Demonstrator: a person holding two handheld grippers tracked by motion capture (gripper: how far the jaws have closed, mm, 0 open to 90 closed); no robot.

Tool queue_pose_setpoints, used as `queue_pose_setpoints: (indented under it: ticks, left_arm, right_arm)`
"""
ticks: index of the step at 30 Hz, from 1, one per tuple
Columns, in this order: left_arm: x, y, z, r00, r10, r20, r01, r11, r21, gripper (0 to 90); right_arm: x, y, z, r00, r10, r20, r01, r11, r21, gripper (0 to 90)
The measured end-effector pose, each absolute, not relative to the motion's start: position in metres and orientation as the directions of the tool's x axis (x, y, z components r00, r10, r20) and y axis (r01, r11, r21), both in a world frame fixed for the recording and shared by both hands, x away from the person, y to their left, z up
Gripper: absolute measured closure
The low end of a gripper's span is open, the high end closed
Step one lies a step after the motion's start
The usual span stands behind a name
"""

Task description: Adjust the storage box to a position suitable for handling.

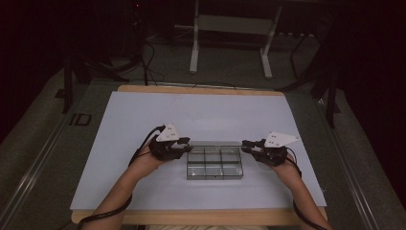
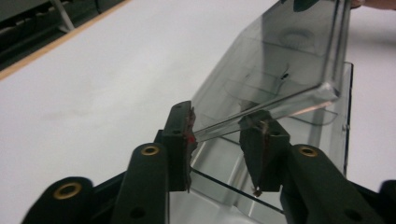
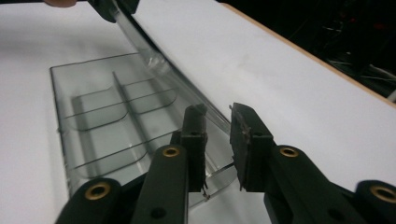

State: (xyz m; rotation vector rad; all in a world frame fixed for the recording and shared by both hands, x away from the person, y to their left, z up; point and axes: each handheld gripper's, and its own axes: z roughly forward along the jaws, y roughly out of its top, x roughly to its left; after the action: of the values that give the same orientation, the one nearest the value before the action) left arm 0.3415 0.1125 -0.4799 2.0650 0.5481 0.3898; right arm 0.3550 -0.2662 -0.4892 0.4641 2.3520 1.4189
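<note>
A clear plastic compartment box (image 1: 214, 165) lies on the white sheet near the table's middle, and its hinged lid (image 1: 215, 143) is tilted up along the far side. My left gripper (image 1: 187, 142) is at the lid's left end. In the left gripper view the lid's edge (image 2: 261, 109) crosses the gripper (image 2: 224, 133) and touches both pads. My right gripper (image 1: 244, 143) is at the lid's right end. There the lid's rim (image 3: 159, 65) runs down between the fingers of the gripper (image 3: 217, 123), which close on it. The empty compartments of the box (image 3: 93, 107) show below.
The white sheet (image 1: 143, 120) covers a wooden tabletop (image 1: 201, 89) whose edge shows at front and back. A white metal stand (image 1: 230, 28) and dark cables (image 1: 148, 62) lie on the floor beyond. Both forearms come in from the bottom edge.
</note>
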Motion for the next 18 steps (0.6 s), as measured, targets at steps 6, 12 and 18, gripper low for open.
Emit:
queue_pose_setpoints:
  ticks: [6, 12, 18]
  left_arm:
    - [0.345, 0.113, -0.477, 0.835, 0.547, 0.057, 0.228, -0.438, 0.87, 72.0]
    - [0.35, 0.114, -0.475, 0.822, 0.568, 0.05, 0.234, -0.416, 0.879, 74.8]
    - [0.355, 0.111, -0.475, 0.811, 0.582, 0.052, 0.233, -0.402, 0.885, 75.9]
  right_arm:
    - [0.36, -0.262, -0.486, -0.866, 0.48, -0.139, 0.092, 0.427, 0.9, 77.2]
    - [0.362, -0.259, -0.484, -0.839, 0.528, -0.132, 0.113, 0.405, 0.907, 79.7]
    - [0.364, -0.258, -0.482, -0.819, 0.56, -0.124, 0.128, 0.389, 0.912, 81.2]
